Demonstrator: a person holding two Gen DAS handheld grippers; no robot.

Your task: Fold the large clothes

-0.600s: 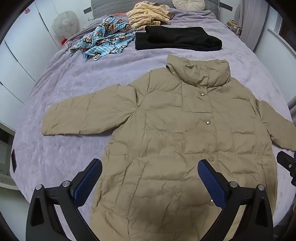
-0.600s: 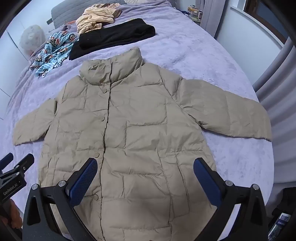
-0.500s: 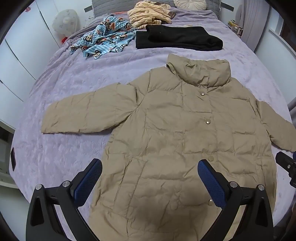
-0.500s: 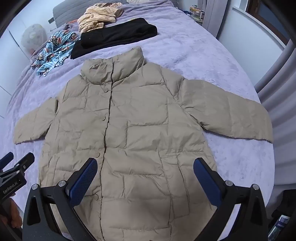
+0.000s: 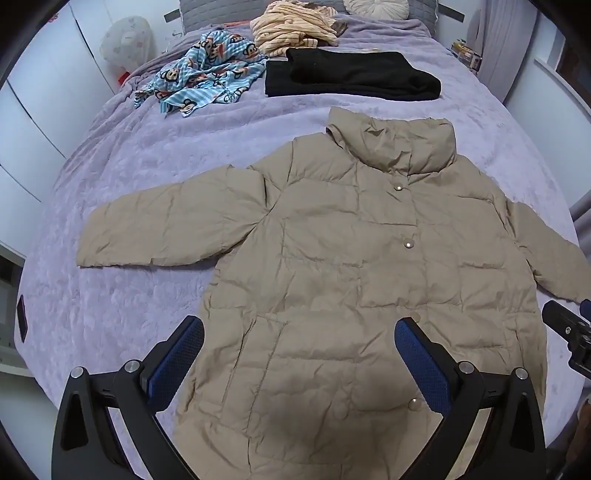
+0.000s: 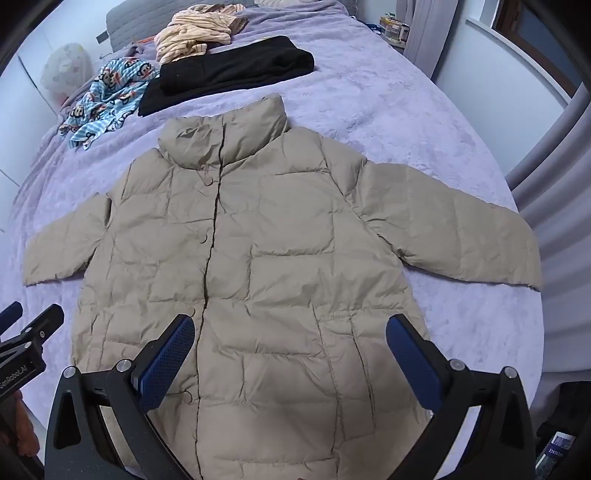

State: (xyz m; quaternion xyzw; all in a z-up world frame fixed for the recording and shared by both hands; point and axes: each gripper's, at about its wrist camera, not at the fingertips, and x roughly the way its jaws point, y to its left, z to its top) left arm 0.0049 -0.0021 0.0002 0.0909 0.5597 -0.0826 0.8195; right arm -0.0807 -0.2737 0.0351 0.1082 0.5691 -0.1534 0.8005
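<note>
A large beige puffer jacket [image 5: 351, 266] lies flat, front up and buttoned, on the purple bed cover [image 5: 122, 173], both sleeves spread out sideways. It also shows in the right wrist view [image 6: 280, 258]. My left gripper [image 5: 299, 332] is open and empty, hovering above the jacket's lower left part. My right gripper [image 6: 290, 330] is open and empty above the jacket's lower right part. The right gripper's tip shows at the right edge of the left wrist view [image 5: 569, 328]; the left gripper shows at the left edge of the right wrist view [image 6: 26, 343].
At the head of the bed lie a folded black garment [image 5: 351, 75], a blue monkey-print cloth [image 5: 201, 83] and a striped cream garment [image 5: 291, 26]. White wardrobe doors [image 5: 33, 122] stand to the left; grey curtains [image 6: 561, 158] hang on the right.
Both grippers have shifted slightly; the view of the jacket is nearly the same. Both stay open and empty.
</note>
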